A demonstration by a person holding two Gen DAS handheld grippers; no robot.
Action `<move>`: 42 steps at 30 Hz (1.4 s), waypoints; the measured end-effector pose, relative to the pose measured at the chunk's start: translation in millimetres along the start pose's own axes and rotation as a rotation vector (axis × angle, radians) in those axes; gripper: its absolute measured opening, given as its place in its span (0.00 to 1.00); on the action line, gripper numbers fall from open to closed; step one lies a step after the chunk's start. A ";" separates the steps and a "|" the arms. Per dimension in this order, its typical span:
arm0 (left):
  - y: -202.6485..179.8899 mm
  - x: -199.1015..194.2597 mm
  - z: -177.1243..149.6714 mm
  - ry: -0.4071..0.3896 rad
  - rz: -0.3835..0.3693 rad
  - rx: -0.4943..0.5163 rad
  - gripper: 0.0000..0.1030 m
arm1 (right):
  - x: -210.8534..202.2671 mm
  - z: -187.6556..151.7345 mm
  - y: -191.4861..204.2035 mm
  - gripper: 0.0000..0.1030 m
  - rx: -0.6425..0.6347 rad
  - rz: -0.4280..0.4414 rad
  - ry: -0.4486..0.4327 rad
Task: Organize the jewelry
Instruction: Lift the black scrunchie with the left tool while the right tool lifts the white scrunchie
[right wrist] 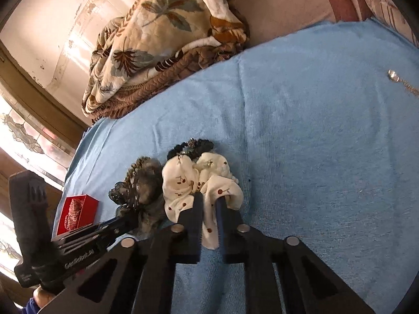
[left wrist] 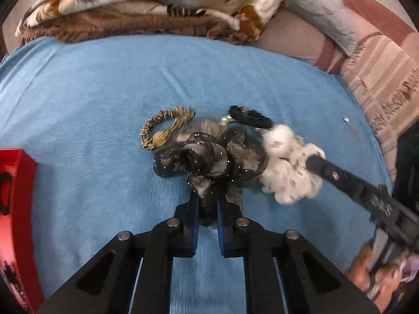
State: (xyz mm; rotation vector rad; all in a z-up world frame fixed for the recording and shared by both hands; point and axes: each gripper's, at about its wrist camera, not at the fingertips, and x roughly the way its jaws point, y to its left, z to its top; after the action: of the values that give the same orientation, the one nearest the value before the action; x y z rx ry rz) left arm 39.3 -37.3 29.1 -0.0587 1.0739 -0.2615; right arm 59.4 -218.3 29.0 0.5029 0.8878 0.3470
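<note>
**A:** ok, biggest thing first: everything sits on the blue towel (left wrist: 104,99) spread over the bed. The red box (right wrist: 78,210) is off at the towel's left edge with something checked already in it, so I'd guess that's where stuff goes.

**B:** And the pile?

**A:** Middle of the towel. The black scrunchie (left wrist: 207,159), sheer with sparkly dots, is the biggest, touching the white scrunchie (right wrist: 199,180) with the cherry print to its right. Left gripper (left wrist: 208,209) has its fingers pinched on a fold of the black one, right gripper (right wrist: 209,209) is pinched on a fold of the white one. Both look like fabric-only grips, jaws nearly together.

**B:** Should lift fine?

**A:** I'd think so. Light, soft, squashy, nothing to break. Only worry is that they're bunched together, so one may drag the other. Grabbing a thick gather beats a loose edge.

**B:** Smaller bits?

**A:** Striped hair tie (left wrist: 165,128) just left-behind the pile, black hair tie (left wrist: 248,116) behind it. Same deal, floppy. Tiniest is the chain (right wrist: 400,82), well apart at the towel's right. Thin, slippery and snaggy on terry. I'd pinch it at the stone end.
</note>
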 end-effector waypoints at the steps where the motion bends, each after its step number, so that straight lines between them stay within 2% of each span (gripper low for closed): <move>1: -1.0 -6.3 -2.6 -0.007 -0.001 0.013 0.10 | -2.2 0.6 0.6 0.08 -0.002 -0.001 -0.007; 5: -6.7 -55.5 -25.8 -0.065 -0.029 0.100 0.10 | -17.1 -0.3 7.1 0.07 -0.012 0.008 -0.037; 8: -6.2 -89.4 -48.2 -0.102 -0.073 0.158 0.10 | -28.4 -4.5 9.4 0.07 0.008 0.062 -0.044; 11: -5.7 -111.9 -72.5 -0.128 -0.046 0.211 0.10 | -40.6 -12.2 18.5 0.07 0.000 0.097 -0.055; 12: -5.0 -117.2 -80.6 -0.126 -0.035 0.225 0.10 | -45.3 -15.4 23.6 0.07 -0.010 0.105 -0.061; 14: -3.0 -120.8 -91.3 -0.104 -0.058 0.234 0.11 | -52.4 -21.5 31.0 0.07 -0.020 0.128 -0.068; 20: 15.2 -115.4 -110.5 -0.037 -0.060 0.176 0.11 | -75.4 -38.9 51.6 0.07 -0.035 0.210 -0.081; 22: 22.1 -109.0 -119.8 -0.009 -0.043 0.163 0.11 | -76.1 -45.8 52.1 0.07 -0.046 0.184 -0.064; 25: 36.5 -96.0 -130.3 0.040 -0.029 0.128 0.12 | -60.3 -60.7 41.0 0.08 -0.042 0.025 0.002; 26: 40.5 -93.3 -132.5 0.050 -0.033 0.109 0.14 | -53.2 -62.5 36.3 0.10 -0.034 -0.014 0.028; 27: 43.3 -93.1 -133.6 0.050 -0.034 0.096 0.16 | -48.3 -63.5 31.2 0.19 -0.019 -0.034 0.044; 28: 45.7 -93.7 -134.1 0.045 -0.035 0.083 0.21 | -46.5 -63.2 27.3 0.39 -0.007 -0.039 0.050; 30: 48.8 -96.9 -134.2 0.036 -0.050 0.068 0.25 | -46.0 -62.5 22.8 0.62 0.017 -0.042 0.031; 35: 53.7 -96.8 -130.1 0.016 -0.063 0.041 0.42 | -39.6 -62.8 28.5 0.63 -0.027 -0.074 0.037; 38: 54.5 -89.2 -130.3 0.026 -0.067 0.025 0.47 | -32.0 -68.2 27.1 0.63 -0.039 -0.098 0.064; 42: 49.3 -83.0 -132.9 0.039 -0.080 0.029 0.47 | -26.0 -70.7 25.7 0.63 -0.041 -0.113 0.080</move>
State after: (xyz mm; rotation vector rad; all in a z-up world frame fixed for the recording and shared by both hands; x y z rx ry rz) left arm -105.2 40.9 28.4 -0.0706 1.1072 -0.3512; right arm -14.9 -190.3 22.6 0.4017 0.9806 0.2832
